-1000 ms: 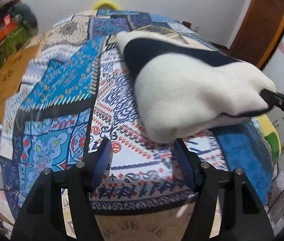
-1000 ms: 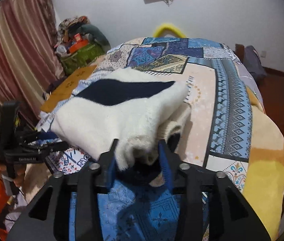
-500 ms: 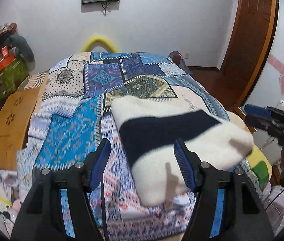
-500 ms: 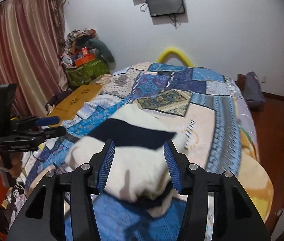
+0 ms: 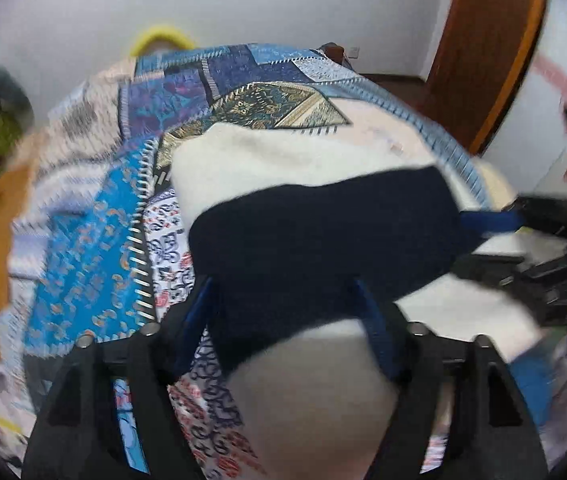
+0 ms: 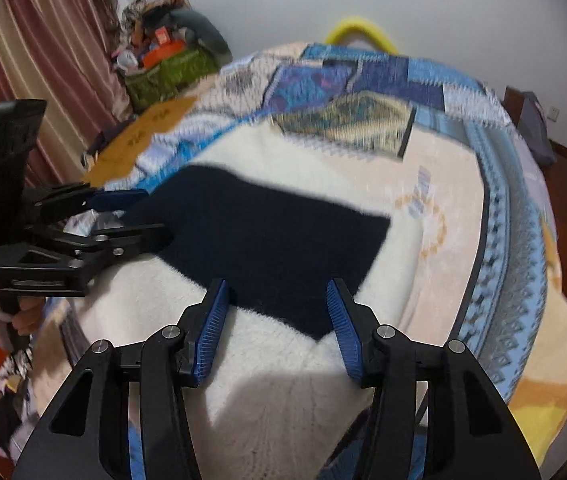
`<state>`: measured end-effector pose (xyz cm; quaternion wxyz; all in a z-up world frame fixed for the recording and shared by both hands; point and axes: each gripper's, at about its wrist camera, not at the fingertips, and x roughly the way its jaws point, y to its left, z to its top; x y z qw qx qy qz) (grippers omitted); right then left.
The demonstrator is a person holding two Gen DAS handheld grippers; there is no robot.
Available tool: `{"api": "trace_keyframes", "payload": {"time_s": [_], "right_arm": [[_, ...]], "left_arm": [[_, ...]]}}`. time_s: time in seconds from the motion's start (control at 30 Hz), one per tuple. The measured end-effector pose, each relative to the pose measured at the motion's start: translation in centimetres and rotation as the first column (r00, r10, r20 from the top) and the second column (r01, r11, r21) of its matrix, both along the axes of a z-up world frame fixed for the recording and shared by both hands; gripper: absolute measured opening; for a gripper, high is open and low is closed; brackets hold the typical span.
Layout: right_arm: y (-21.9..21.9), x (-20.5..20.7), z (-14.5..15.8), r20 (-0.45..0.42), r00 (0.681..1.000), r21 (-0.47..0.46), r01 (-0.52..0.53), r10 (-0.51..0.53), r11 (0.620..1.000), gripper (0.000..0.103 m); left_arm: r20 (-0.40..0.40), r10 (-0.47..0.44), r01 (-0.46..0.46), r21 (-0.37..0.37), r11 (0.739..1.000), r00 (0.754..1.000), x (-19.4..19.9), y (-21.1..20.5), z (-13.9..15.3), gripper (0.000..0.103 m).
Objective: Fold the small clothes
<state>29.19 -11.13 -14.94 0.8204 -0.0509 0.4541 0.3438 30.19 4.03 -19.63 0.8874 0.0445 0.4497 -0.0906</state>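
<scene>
A folded white fleece garment with a broad navy band lies on the patchwork bed cover. My left gripper is open, its blue-padded fingers spread over the garment's near edge. My right gripper is open too, jaws wide above the garment's white part. Each gripper shows in the other's view: the right at the garment's right end, the left at its left end. Both views are motion-blurred.
The bed cover fills most of both views. A wooden board and a green bag of clutter stand left of the bed, by a striped curtain. A brown door is at the right.
The right gripper let go of the garment's end and opened. Both grippers pulled up and back, then came down close over the garment again.
</scene>
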Motion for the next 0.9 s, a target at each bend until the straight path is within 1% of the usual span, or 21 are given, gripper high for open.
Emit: {"api": "trace_keyframes", "payload": {"time_s": [0.07,0.23,0.37,0.6,0.73,0.8,0.9], "right_arm": [[-0.3,-1.1,-0.5,0.027,0.999,-0.012,-0.016,0.017,1.0,0.047],[-1.3,-3.4,0.0,0.078,0.997,-0.016,-0.004,0.006,1.0,0.047],[-2.4,-4.0,0.1,0.071,0.997,0.009,0.011,-0.012,1.0,0.047],[-3.3,-5.2,0.2,0.087,0.995,0.022,0.038,-0.039,0.999,0.047],[-3.7,-5.5,0.3,0.094,0.994,0.015,0.055,-0.056,0.998,0.047],[-3.9,-5.4,0.3,0.088,0.994,0.018,0.064,-0.066,0.998,0.047],[-4.4,-5.4,0.0,0.058,0.995,0.031,0.082,-0.084,0.996,0.051]], "left_arm": [[0.032,-0.012,0.012,0.014,1.0,0.999,-1.0,-0.1,0.0,0.076],[0.025,0.0,0.0,-0.012,1.0,1.0,-2.2,0.6,0.2,0.075],[0.04,-0.006,0.006,-0.01,1.0,0.999,-4.0,0.7,0.7,0.075],[0.052,0.007,-0.005,-0.04,0.999,0.999,-6.5,1.7,1.3,0.075],[0.062,0.015,-0.013,-0.03,0.999,0.998,-7.6,2.3,1.7,0.08],[0.06,0.017,-0.015,-0.034,0.999,0.998,-8.0,2.6,1.8,0.08],[0.057,0.024,-0.022,-0.038,0.999,0.998,-8.4,3.0,1.9,0.08]]}}
